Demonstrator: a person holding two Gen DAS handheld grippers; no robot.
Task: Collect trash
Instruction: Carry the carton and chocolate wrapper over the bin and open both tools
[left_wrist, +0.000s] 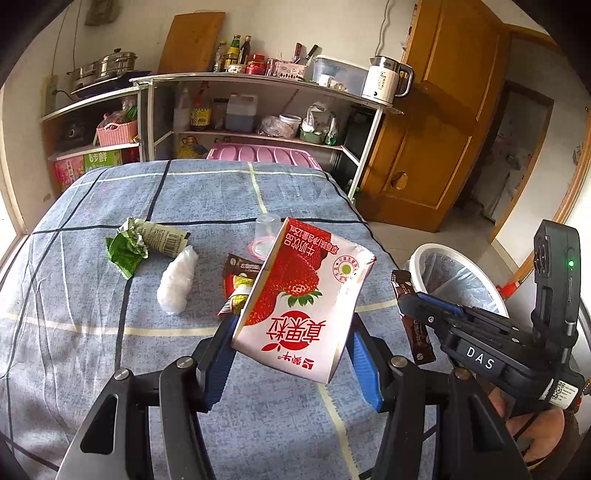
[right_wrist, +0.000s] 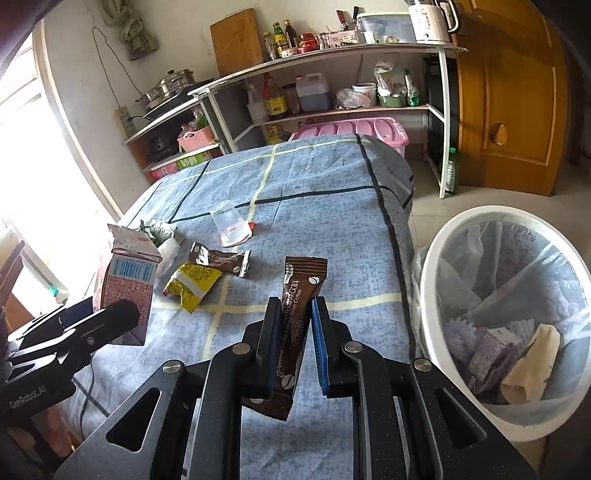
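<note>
Left tongs (left_wrist: 291, 354) pinch a red-and-white strawberry milk carton (left_wrist: 299, 295); right tongs (right_wrist: 293, 347) pinch a brown coffee sachet (right_wrist: 295, 314), both lifted, presumably bound for the white lined bin (right_wrist: 428, 295) beside the counter (right_wrist: 332, 192). Wrappers and a clear plastic cup (right_wrist: 229, 223) remain on its blue checked cloth. Kitchen shelving stands behind.
</note>
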